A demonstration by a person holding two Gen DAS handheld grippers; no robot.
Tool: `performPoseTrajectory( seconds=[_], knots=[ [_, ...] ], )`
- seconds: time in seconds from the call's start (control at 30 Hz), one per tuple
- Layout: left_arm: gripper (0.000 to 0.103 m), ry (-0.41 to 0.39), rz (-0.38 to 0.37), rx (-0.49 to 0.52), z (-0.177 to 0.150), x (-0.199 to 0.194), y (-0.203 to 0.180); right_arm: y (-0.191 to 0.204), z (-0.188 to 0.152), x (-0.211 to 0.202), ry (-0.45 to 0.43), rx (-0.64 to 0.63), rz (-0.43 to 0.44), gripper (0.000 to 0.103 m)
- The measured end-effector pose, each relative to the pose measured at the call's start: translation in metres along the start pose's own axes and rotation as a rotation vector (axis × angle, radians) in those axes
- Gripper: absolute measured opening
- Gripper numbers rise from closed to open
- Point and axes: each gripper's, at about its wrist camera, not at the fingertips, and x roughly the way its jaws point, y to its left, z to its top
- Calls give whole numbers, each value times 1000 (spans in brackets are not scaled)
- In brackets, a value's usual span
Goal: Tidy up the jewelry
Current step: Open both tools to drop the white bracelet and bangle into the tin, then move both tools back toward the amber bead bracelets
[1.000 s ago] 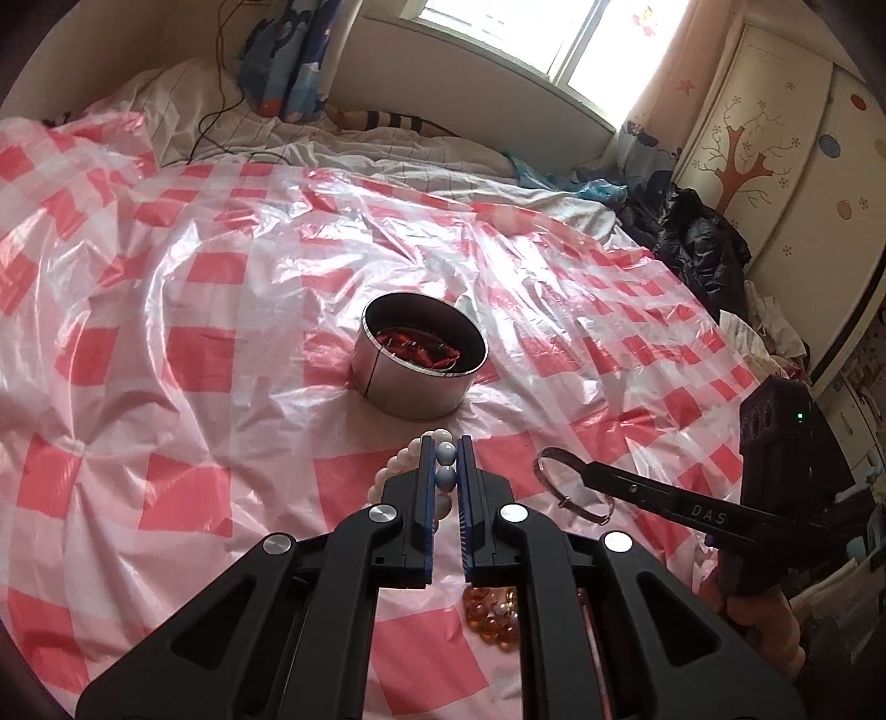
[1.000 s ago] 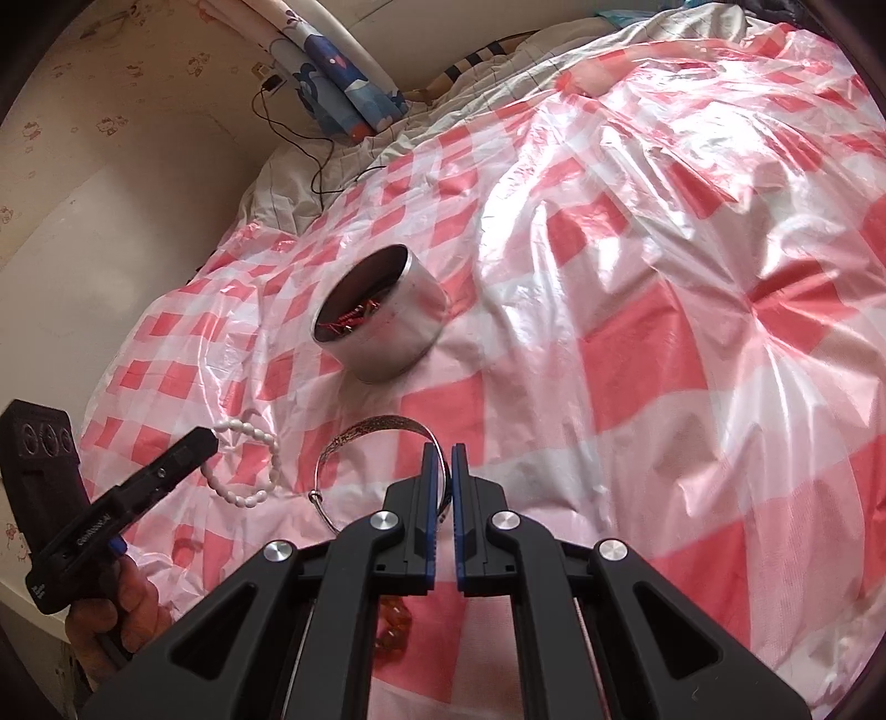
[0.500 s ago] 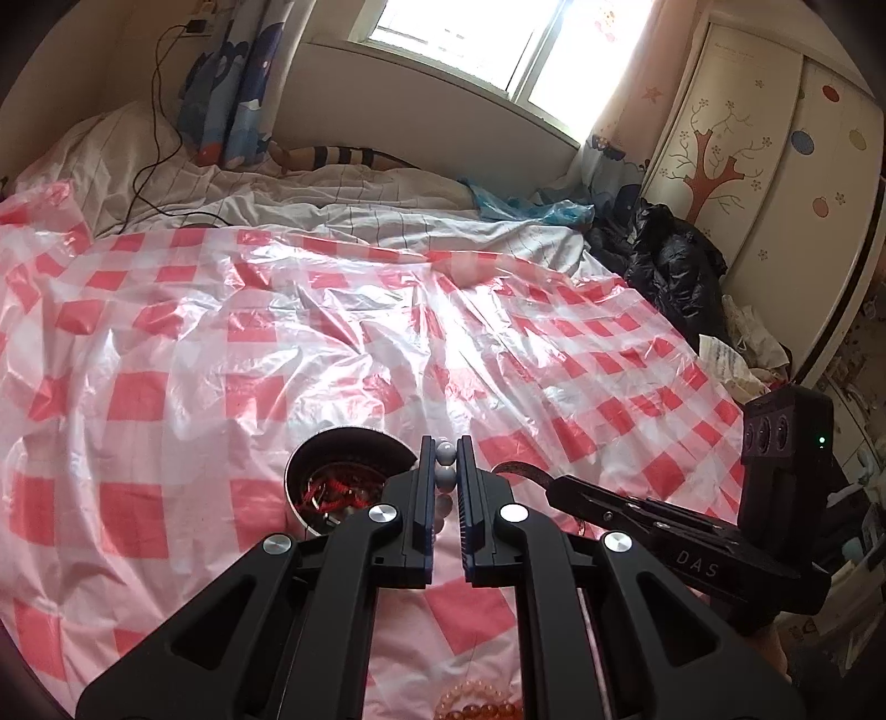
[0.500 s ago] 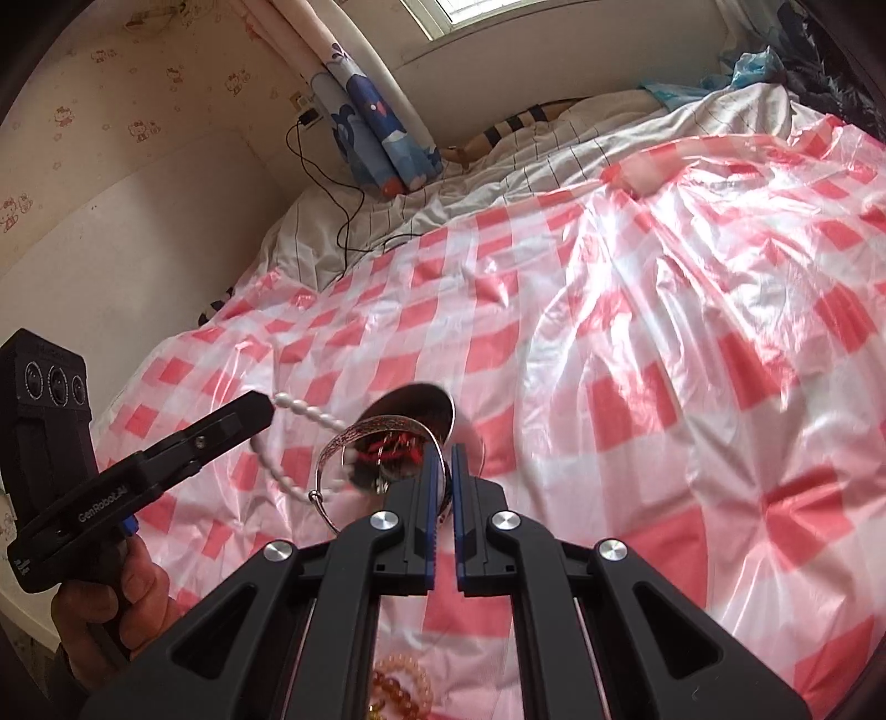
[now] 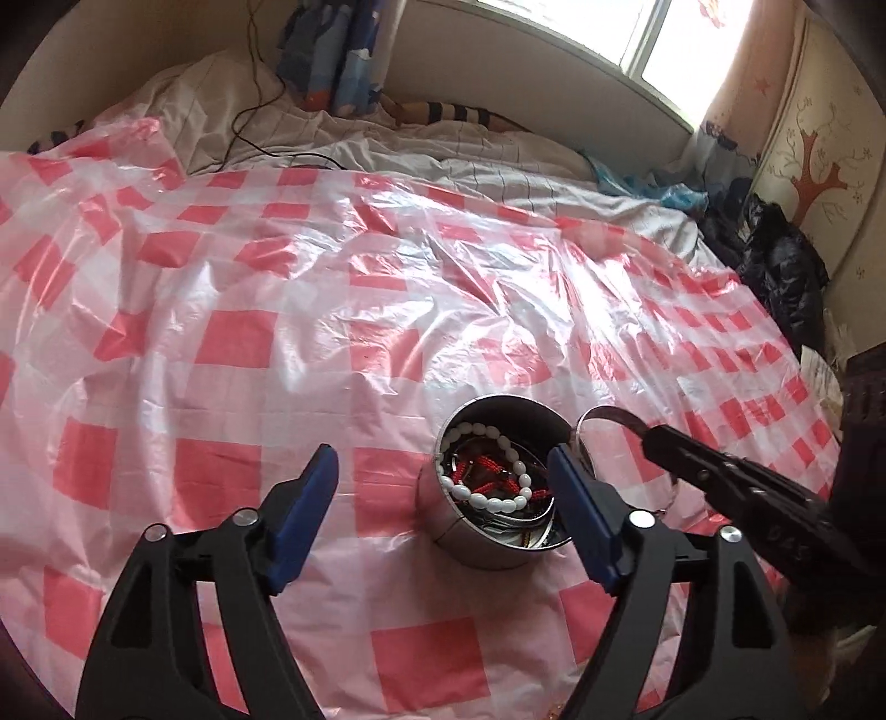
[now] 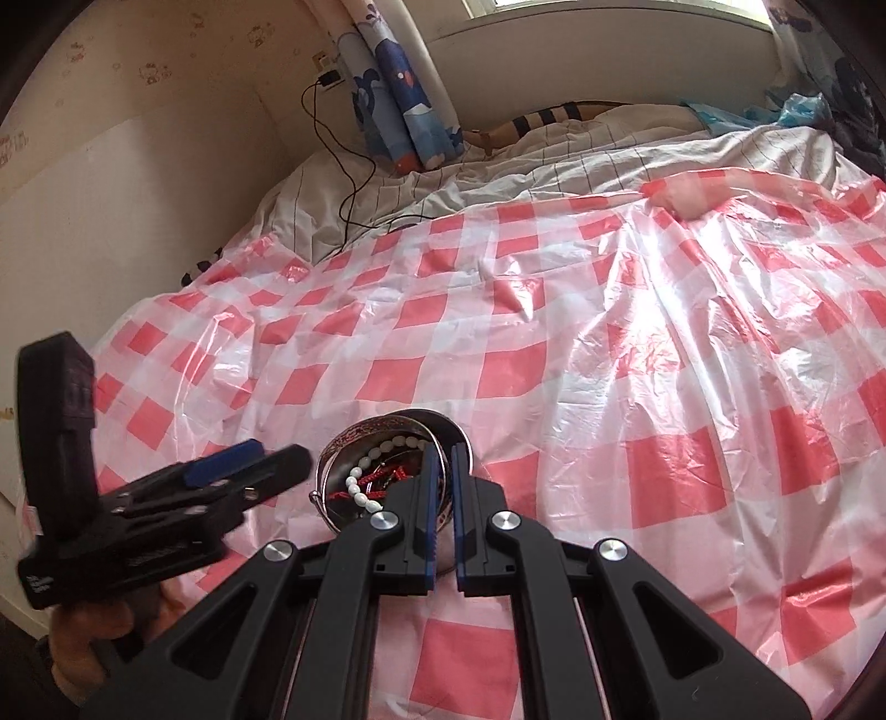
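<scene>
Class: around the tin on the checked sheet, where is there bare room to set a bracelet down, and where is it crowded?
Free: the sheet left of the tin and beyond it, up to the white bedding. Crowded: at the tin, where the open left tool straddles it, pearls lie inside, and the right tool holds a bangle at its rim.

Tin (image 5: pixel 487 545): set on the plastic sheet (image 5: pixel 277 332), which is spread over the bed.
Bead bracelet (image 5: pixel 487 487): laid inside the tin, on top of the cord pieces (image 5: pixel 487 471).
Bangle (image 5: pixel 603 415): held at the tin's right rim, above it, in the right gripper (image 6: pixel 441 498).
Left gripper (image 5: pixel 443 476): placed before the tin, its fingers parted on either side.
Bedding (image 5: pixel 443 149): seen behind the sheet, below the window (image 5: pixel 637 33).
</scene>
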Motion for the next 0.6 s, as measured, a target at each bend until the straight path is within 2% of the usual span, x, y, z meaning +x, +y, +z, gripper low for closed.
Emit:
performPoseTrajectory(
  seconds=[0.17, 0.23, 0.27, 0.37, 0.5, 0.6],
  knots=[
    [82, -25, 12, -88, -16, -31, 31, 20, 2, 30, 17, -106, -83, 8],
    [82, -6, 20, -99, -28, -32, 35, 17, 0, 34, 14, -105, -112, 34],
    [82, 12, 18, -96, -35, -31, 35, 14, -1, 32, 7, -97, -117, 36],
    [82, 41, 20, -44, -49, -29, 24, 6, 1, 11, -22, -67, -111, 37],
    [82, 69, 1, 25, -73, -36, 7, -8, -10, -39, -71, -14, -91, 61],
    [82, 95, -5, 53, -95, -40, -1, -20, -42, -74, -65, 40, -77, 66]
  ],
)
